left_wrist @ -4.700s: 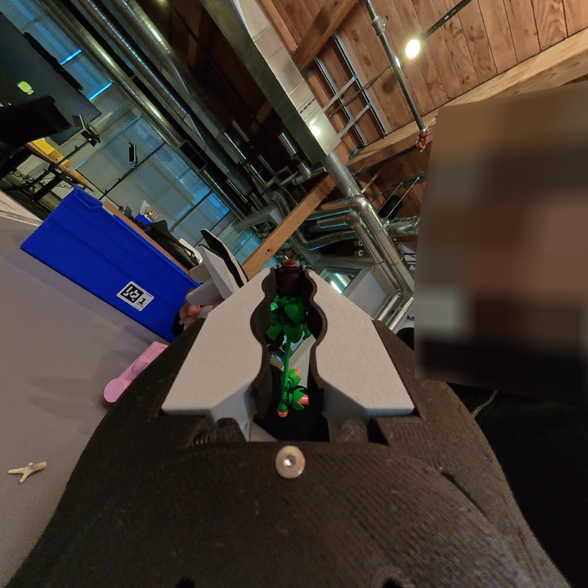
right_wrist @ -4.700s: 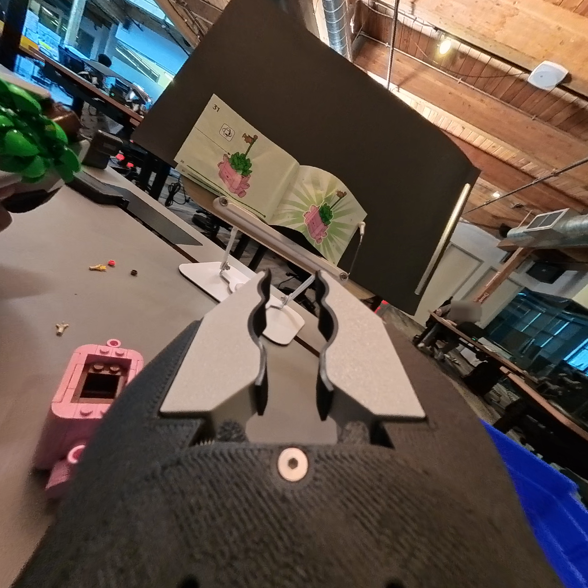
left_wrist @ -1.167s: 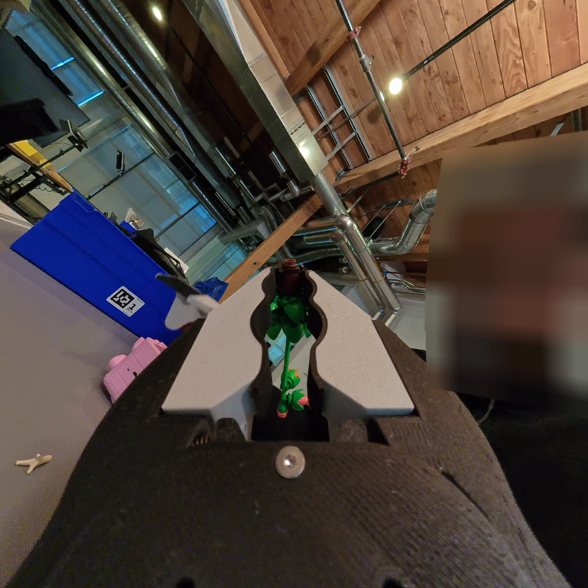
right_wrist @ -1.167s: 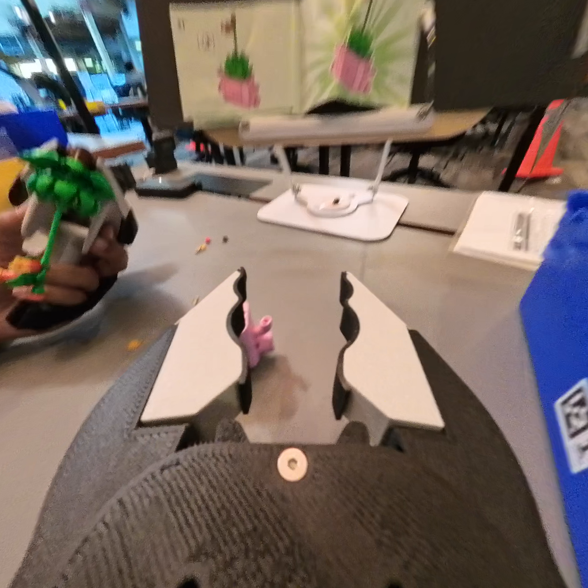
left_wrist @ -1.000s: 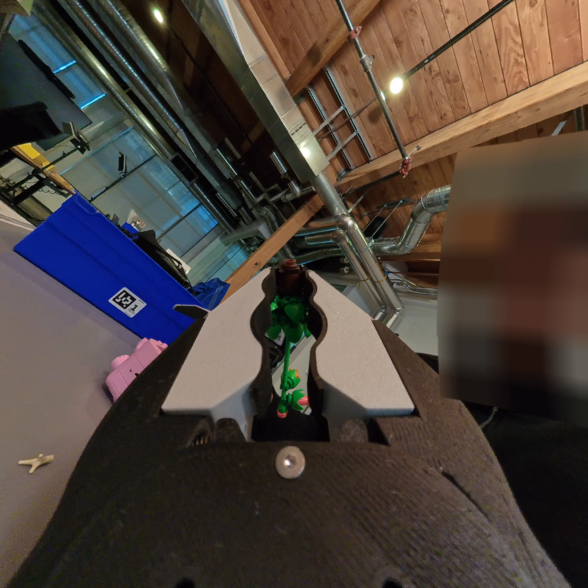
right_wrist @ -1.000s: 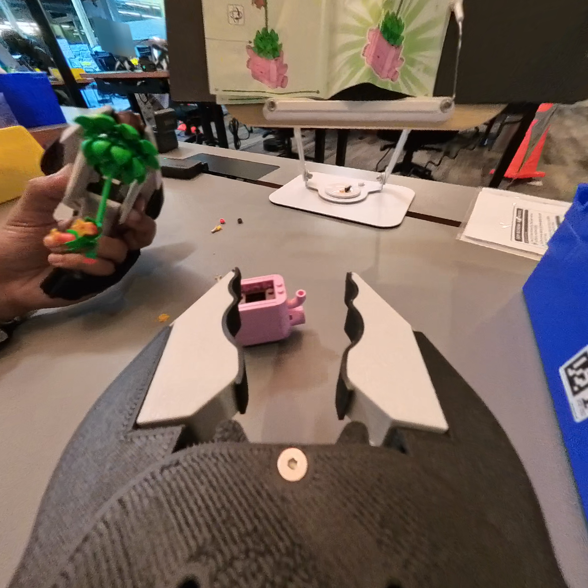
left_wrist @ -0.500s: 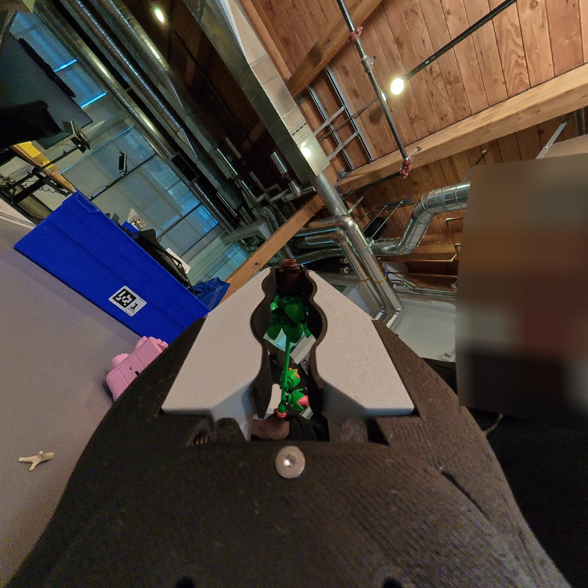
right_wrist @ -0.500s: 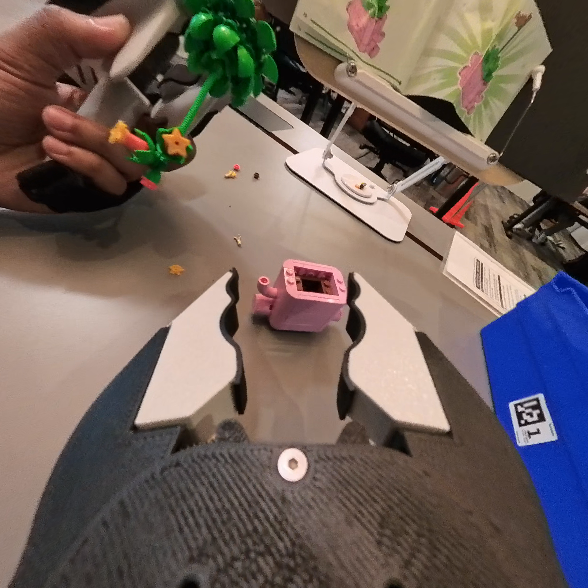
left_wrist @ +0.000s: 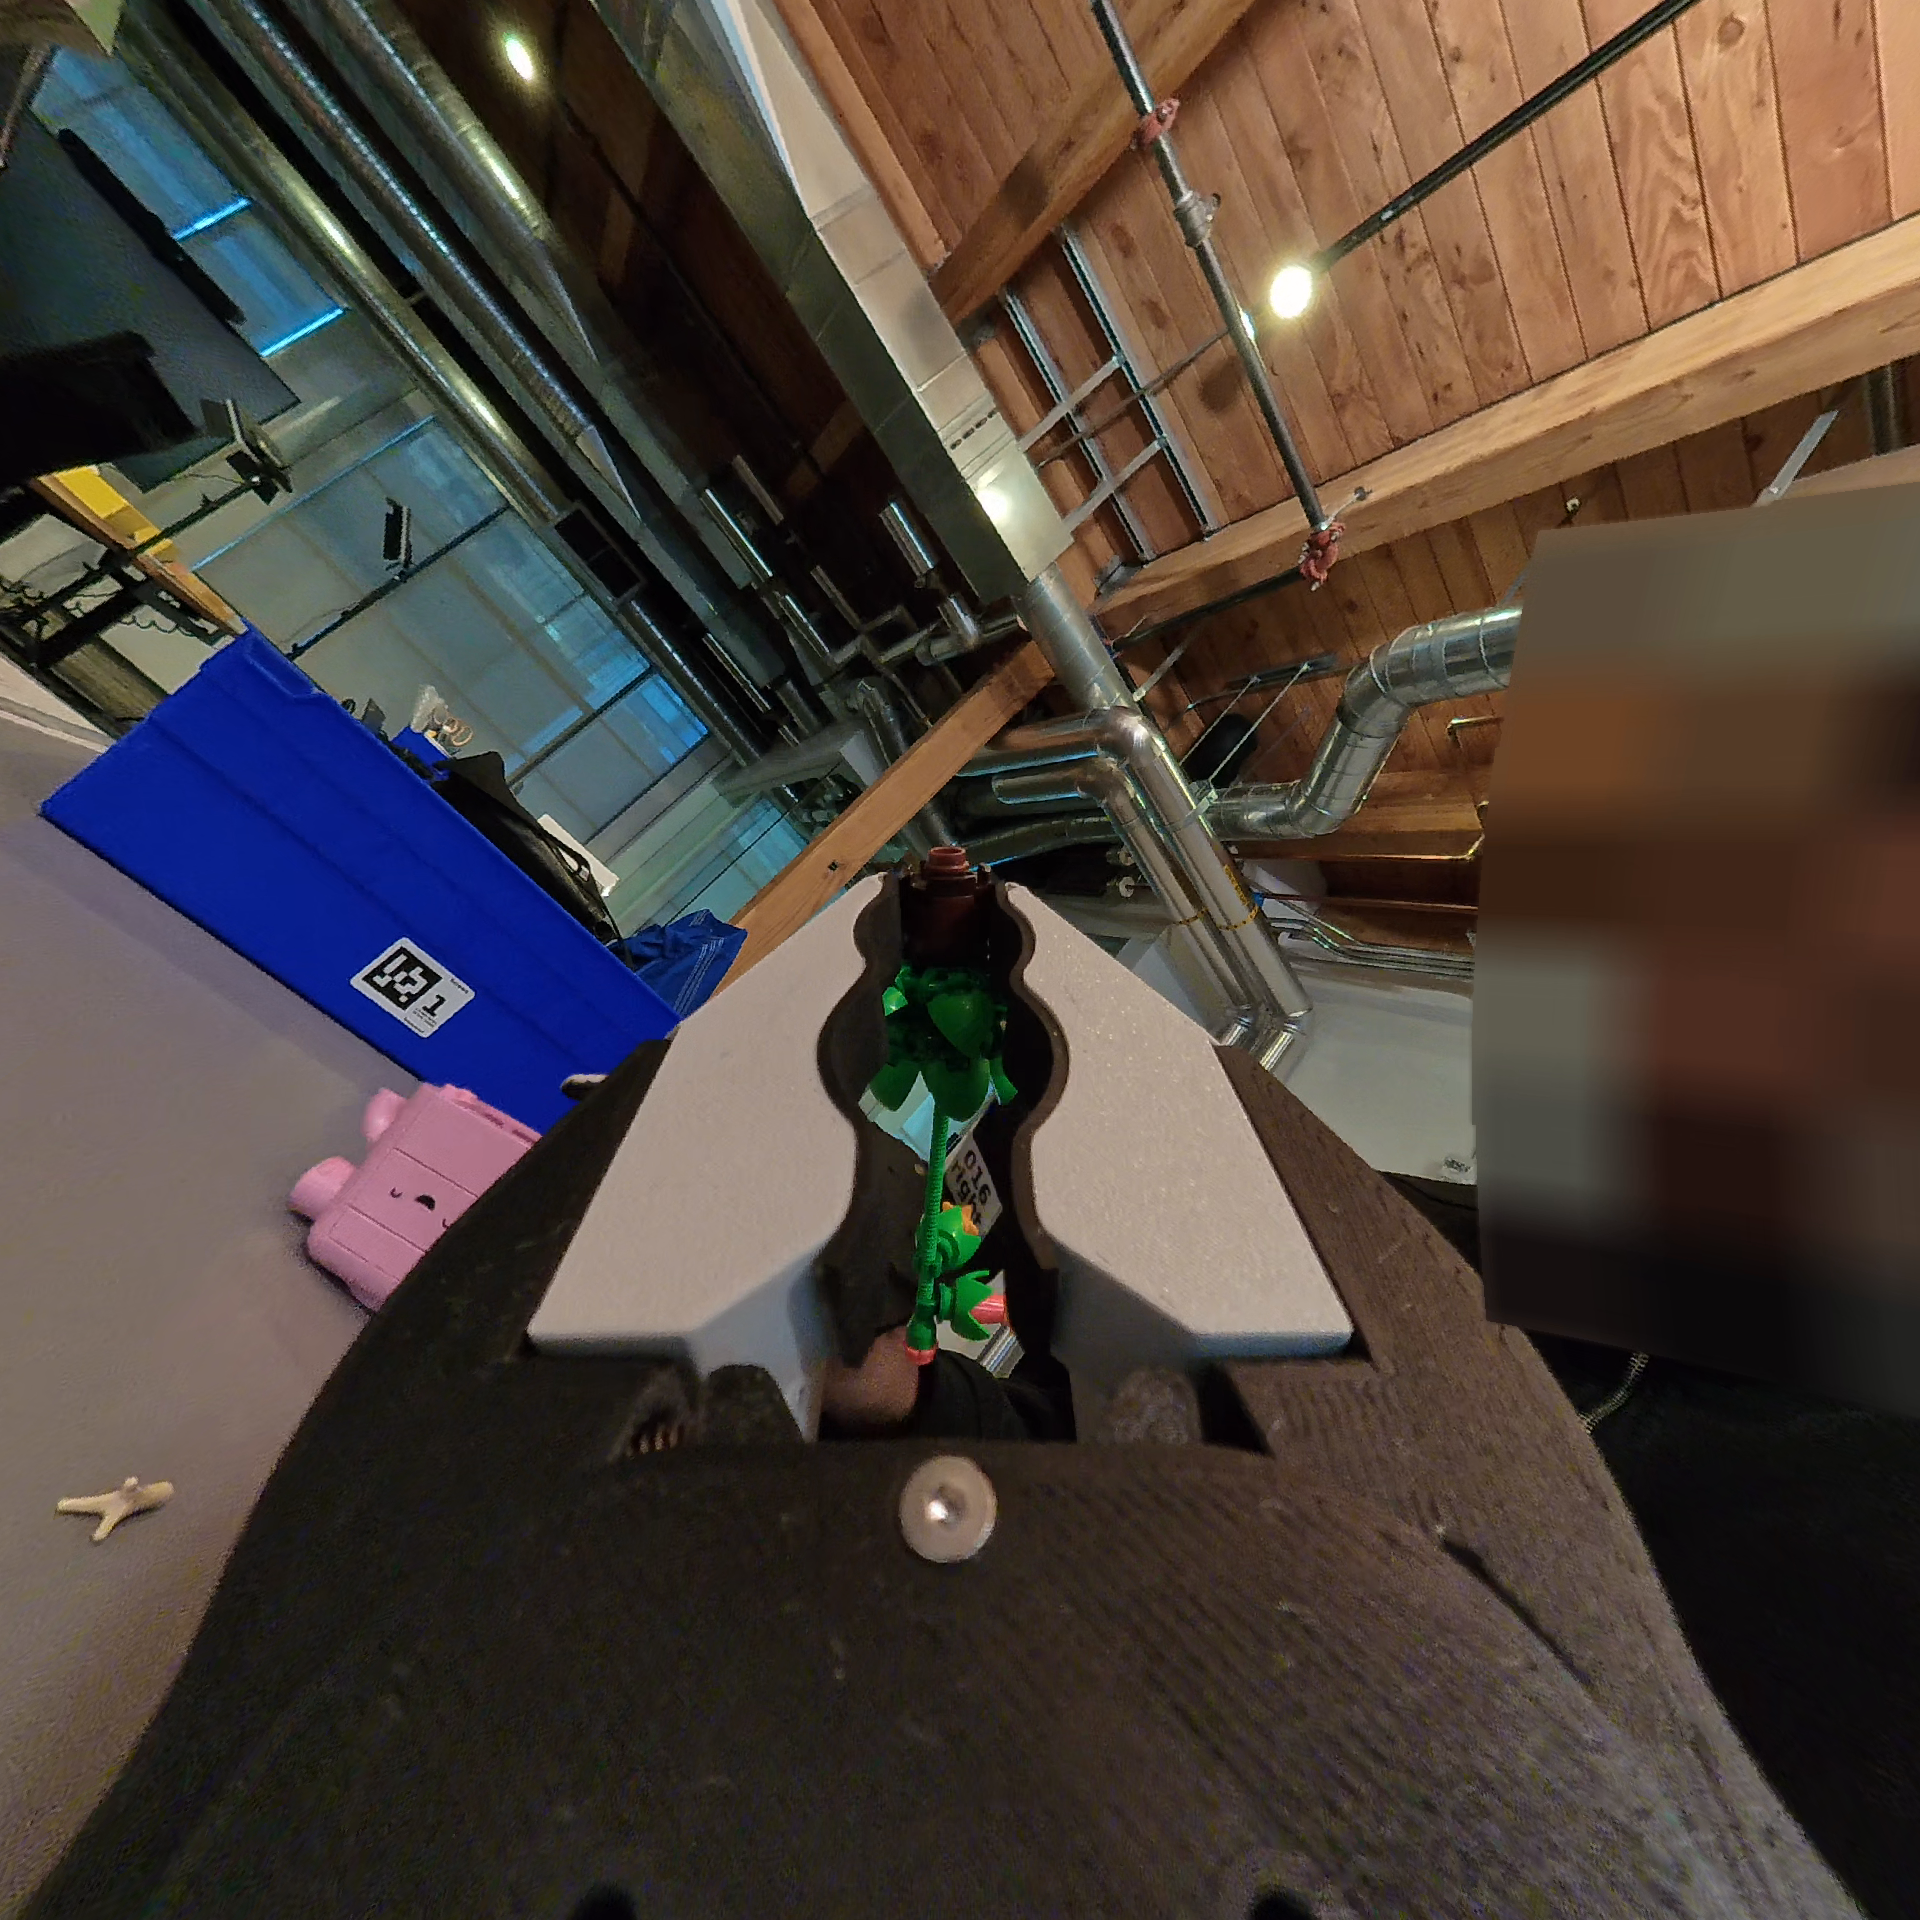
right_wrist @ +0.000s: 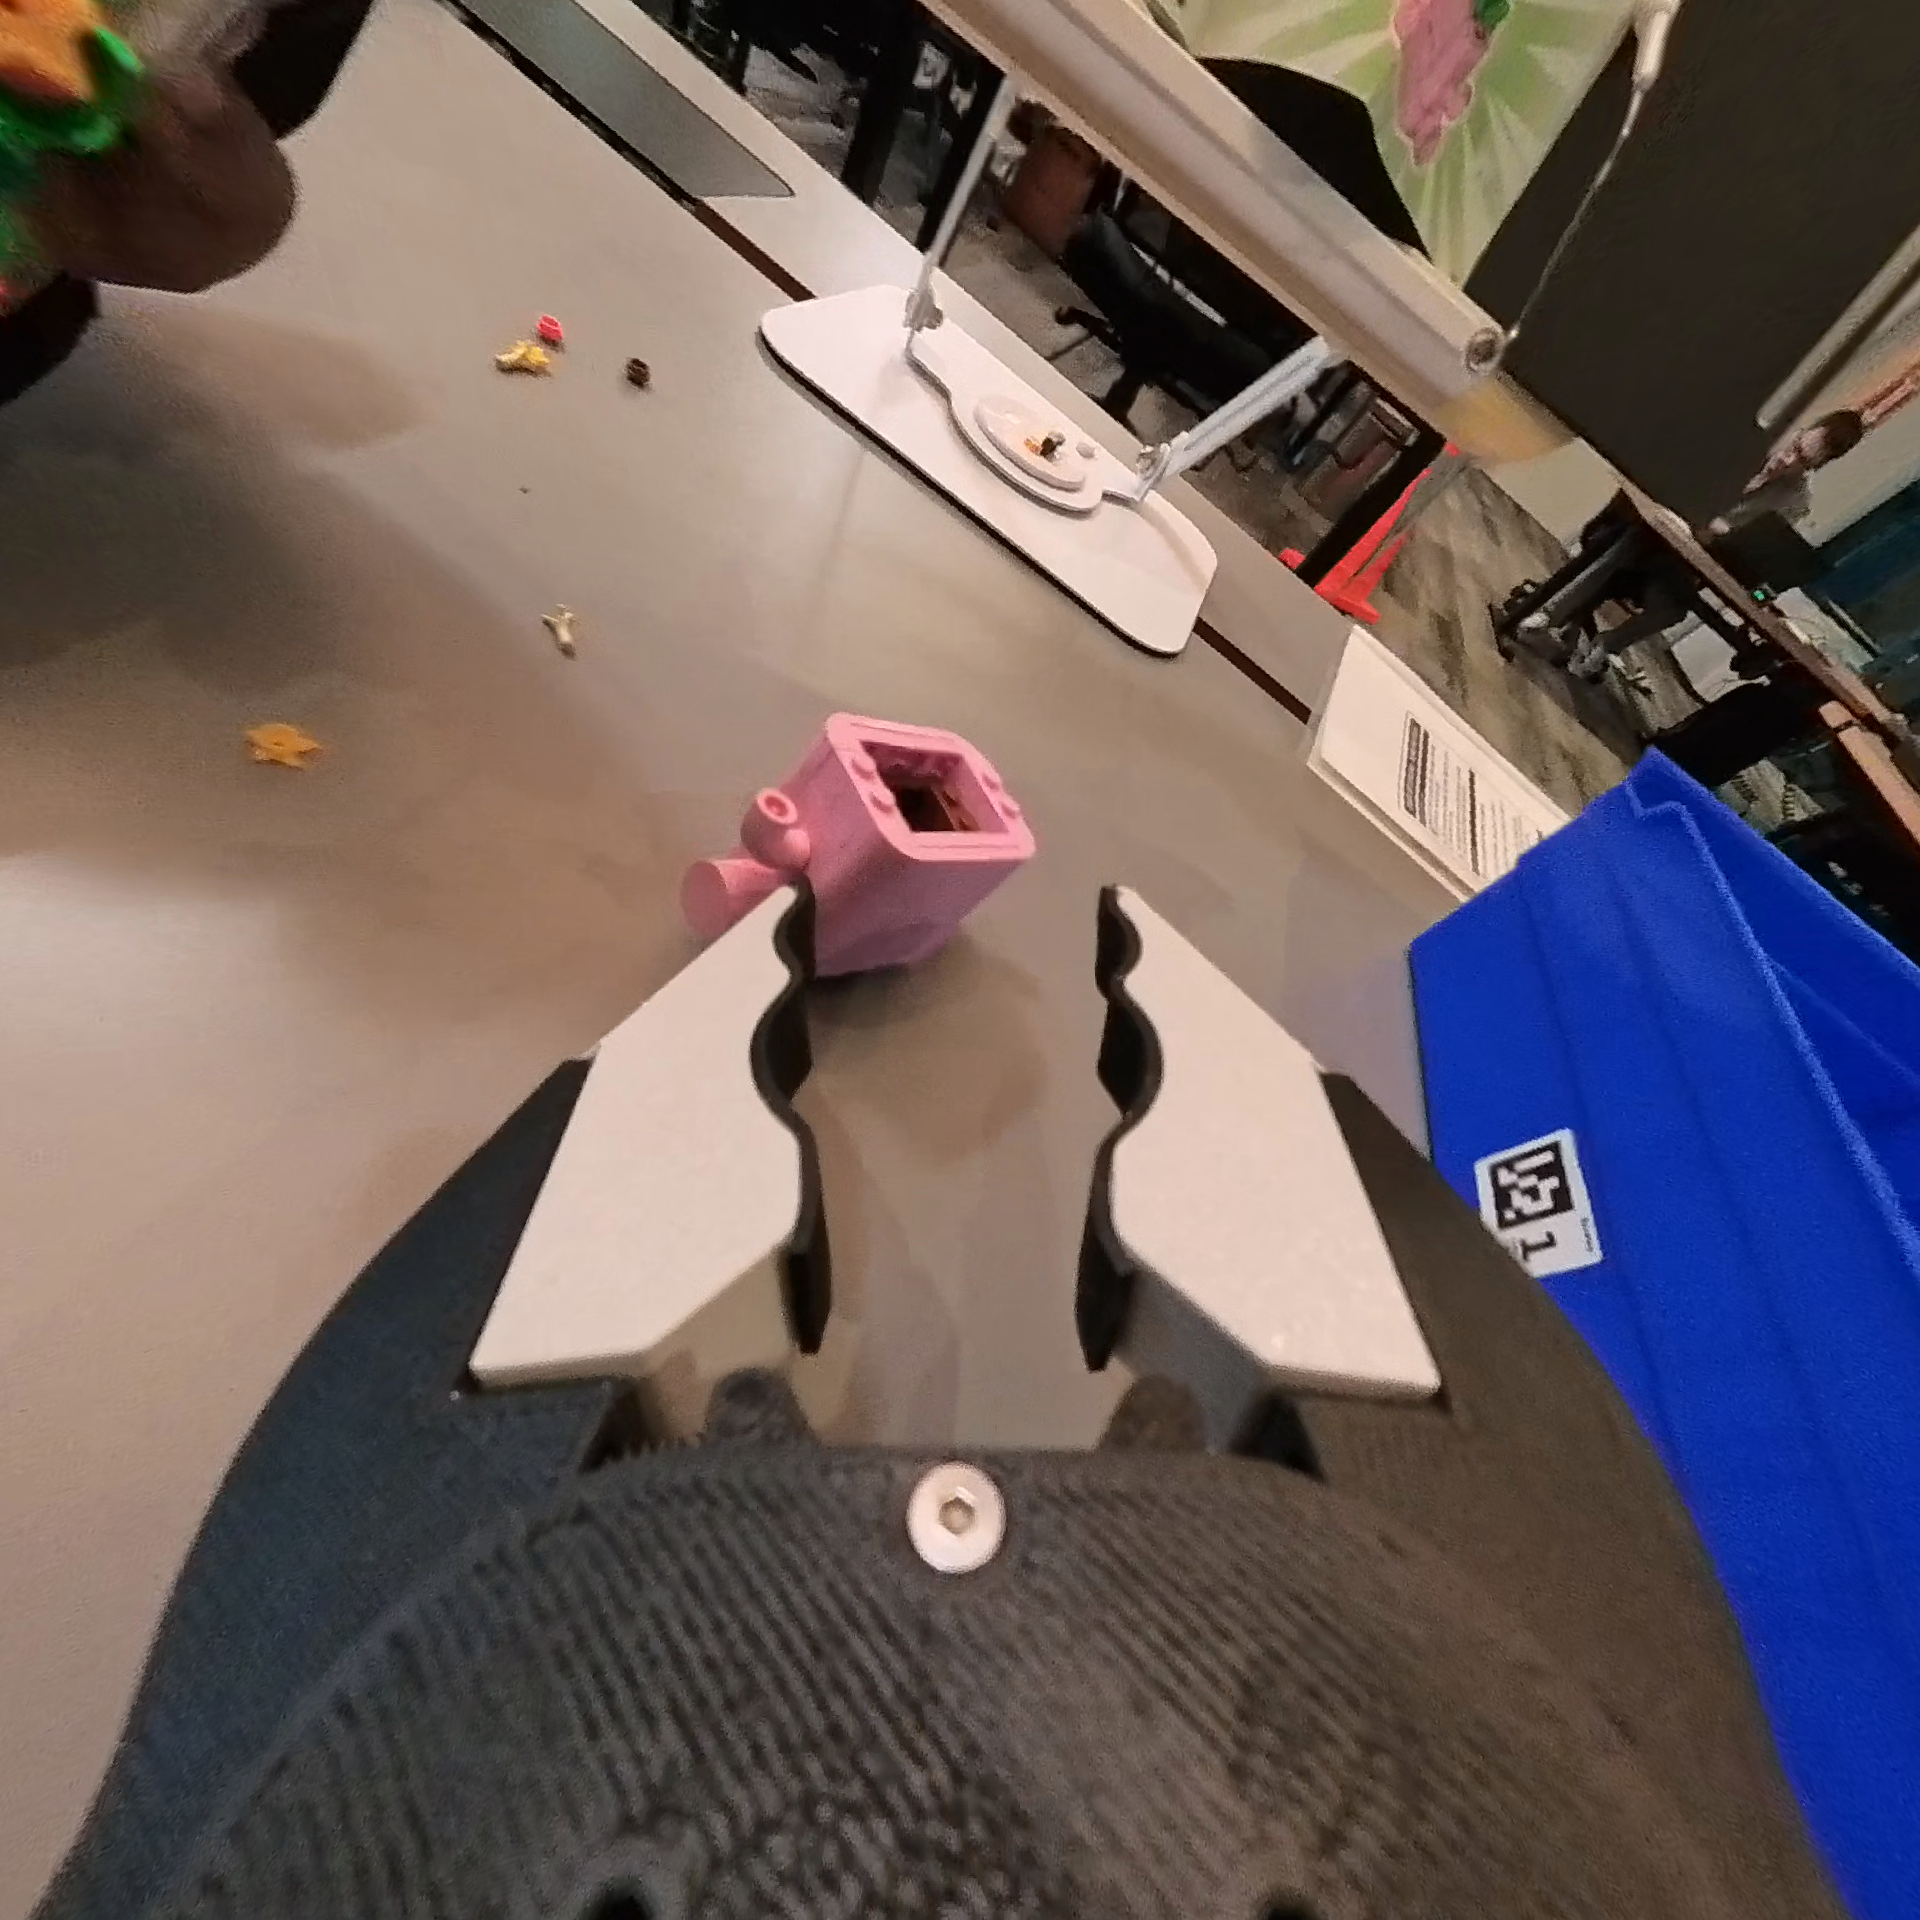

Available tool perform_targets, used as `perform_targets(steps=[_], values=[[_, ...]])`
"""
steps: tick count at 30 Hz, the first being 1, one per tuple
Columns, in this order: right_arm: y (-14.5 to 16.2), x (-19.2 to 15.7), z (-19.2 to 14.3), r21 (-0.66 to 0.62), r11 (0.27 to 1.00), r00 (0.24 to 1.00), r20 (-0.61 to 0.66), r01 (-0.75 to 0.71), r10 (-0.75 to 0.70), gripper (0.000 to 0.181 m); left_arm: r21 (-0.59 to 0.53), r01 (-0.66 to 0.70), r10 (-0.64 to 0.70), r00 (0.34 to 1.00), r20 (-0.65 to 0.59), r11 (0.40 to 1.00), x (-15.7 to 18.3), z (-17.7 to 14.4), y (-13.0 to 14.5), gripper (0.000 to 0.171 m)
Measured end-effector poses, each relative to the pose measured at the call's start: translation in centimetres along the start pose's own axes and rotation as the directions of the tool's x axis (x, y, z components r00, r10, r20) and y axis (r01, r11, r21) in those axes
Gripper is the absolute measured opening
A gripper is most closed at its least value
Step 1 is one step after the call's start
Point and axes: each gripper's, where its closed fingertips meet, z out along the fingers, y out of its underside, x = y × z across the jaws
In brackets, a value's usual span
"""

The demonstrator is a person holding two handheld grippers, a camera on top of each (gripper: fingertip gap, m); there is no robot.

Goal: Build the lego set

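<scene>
Since 0.5 s ago: right gripper (right_wrist: 943, 914) closer, pink pot (right_wrist: 885, 847) now frame centre by left fingertip, tipped on table (right_wrist: 312, 1039). Jaws spread, empty. Left gripper (left_wrist: 943, 904) clenched on green plant (left_wrist: 940, 1049). Pot light, rigid, slippery; grasp flat sides, avoid spout.

Right tongs (right_wrist: 945, 904) have swung down toward the pink pot (right_wrist: 894, 847)

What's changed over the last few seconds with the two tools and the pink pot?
The right tool swung from facing the instruction booklet down toward the table, opened wider, and closed in on the pink pot, which now sits just beyond its fingertips, not gripped. The left tool stayed shut on the green plant. The blue bin stayed put.
</scene>
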Motion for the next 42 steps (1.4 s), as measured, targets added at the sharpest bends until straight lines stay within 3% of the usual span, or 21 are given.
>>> perform_targets(steps=[13, 23, 28, 32, 36, 39, 42], values=[[2.1, 4.3, -0.2, -0.029, 0.983, 0.984, -0.03, -0.179, 0.178, 0.047, 0.007, -0.002, 0.002, 1.0, -0.003, 1.0, 0.2, -0.1, -0.2, 0.013], [-0.2, 3.1, -0.9, 0.09, 0.963, 0.966, 0.06, -0.255, 0.25, 0.051, 0.011, 0.003, -0.003, 1.0, -0.004, 1.0, 0.1, -0.1, -0.2, 0.013], [-0.5, 4.2, -1.3, 0.13, 0.912, 0.92, 0.117, -0.389, 0.375, 0.048, 0.003, 0.01, -0.01, 1.0, -0.006, 1.0, 0.0, 0.0, 0.0, 0.013], [-2.2, 4.6, -2.5, 0.264, 0.86, 0.898, 0.173, -0.437, 0.404, 0.042, -0.018, 0.022, -0.022, 1.0, -0.015, 1.0, 0.0, 0.4, 0.6, 0.013], [-3.1, 4.6, -3.2, 0.349, 0.868, 0.935, 0.141, -0.354, 0.325, 0.036, -0.113, 0.09, -0.098, 0.993, -0.061, 0.989, 0.7, 1.8, 2.5, 0.013], [-3.4, 4.3, -3.5, 0.361, 0.919, 0.987, 0.029, -0.158, 0.158, 0.035, -0.188, 0.133, -0.152, 0.985, -0.086, 0.973, 1.1, 3.1, 4.3, 0.013], [-5.2, 2.6, -4.6, 0.418, 0.907, 0.998, -0.061, 0.055, -0.032, 0.036, -0.177, 0.17, -0.193, 0.974, -0.119, 0.969, 1.5, 3.7, 4.6, 0.013]])
